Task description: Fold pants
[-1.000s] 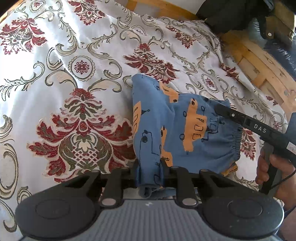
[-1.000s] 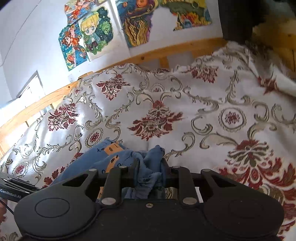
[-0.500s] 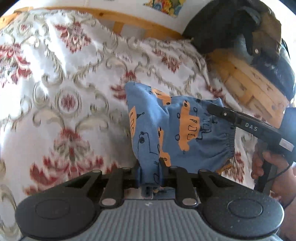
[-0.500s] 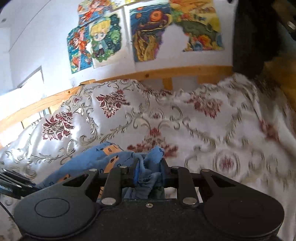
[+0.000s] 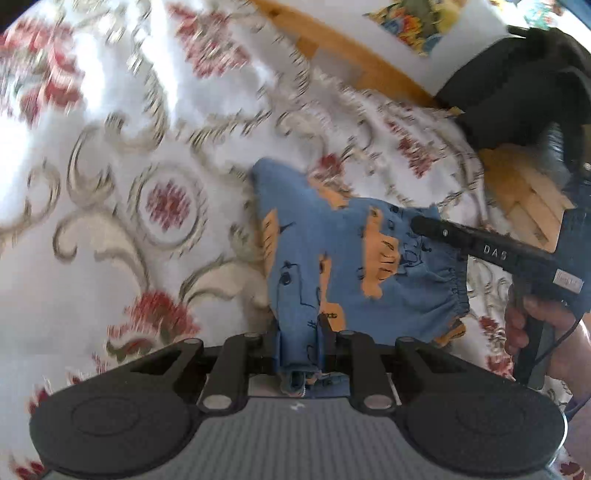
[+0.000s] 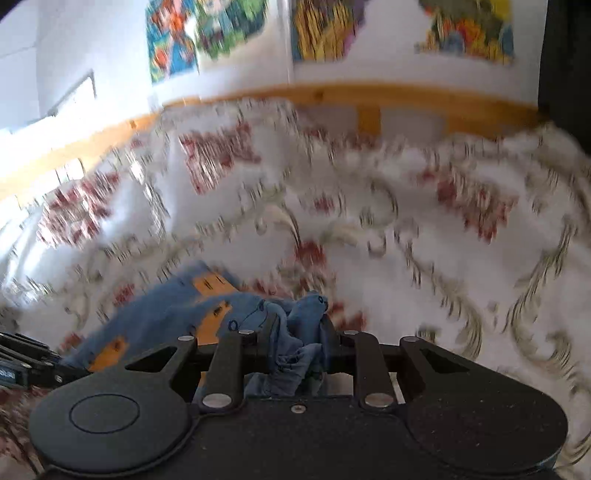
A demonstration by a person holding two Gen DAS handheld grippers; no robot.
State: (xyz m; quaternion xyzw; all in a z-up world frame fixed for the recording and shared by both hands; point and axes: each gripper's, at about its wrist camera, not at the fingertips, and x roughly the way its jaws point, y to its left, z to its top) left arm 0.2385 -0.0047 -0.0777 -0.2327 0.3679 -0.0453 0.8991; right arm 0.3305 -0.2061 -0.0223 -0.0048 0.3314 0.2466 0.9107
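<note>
Small blue pants (image 5: pixel 332 266) with orange truck prints hang stretched between both grippers above the bed. My left gripper (image 5: pixel 300 328) is shut on a folded edge of the fabric at the near end. In the left wrist view the right gripper (image 5: pixel 417 223) reaches in from the right and grips the elastic waistband corner, with a hand (image 5: pixel 532 325) on its handle. In the right wrist view my right gripper (image 6: pixel 295 325) is shut on a bunched wad of the pants (image 6: pixel 173 306), which trail off to the lower left toward the left gripper's fingers (image 6: pixel 26 354).
A white bedspread (image 5: pixel 110 206) with red and gold floral patterns covers the bed. A wooden bed rail (image 6: pixel 369 96) runs along the far side under colourful wall posters (image 6: pixel 332 29). A dark garment (image 5: pixel 517 81) and wooden slats (image 5: pixel 528 199) lie at the right.
Both grippers have risen and tilted up with the pants; more of the wall and rail shows now. The background is motion-blurred. Both grips on the fabric are unchanged.
</note>
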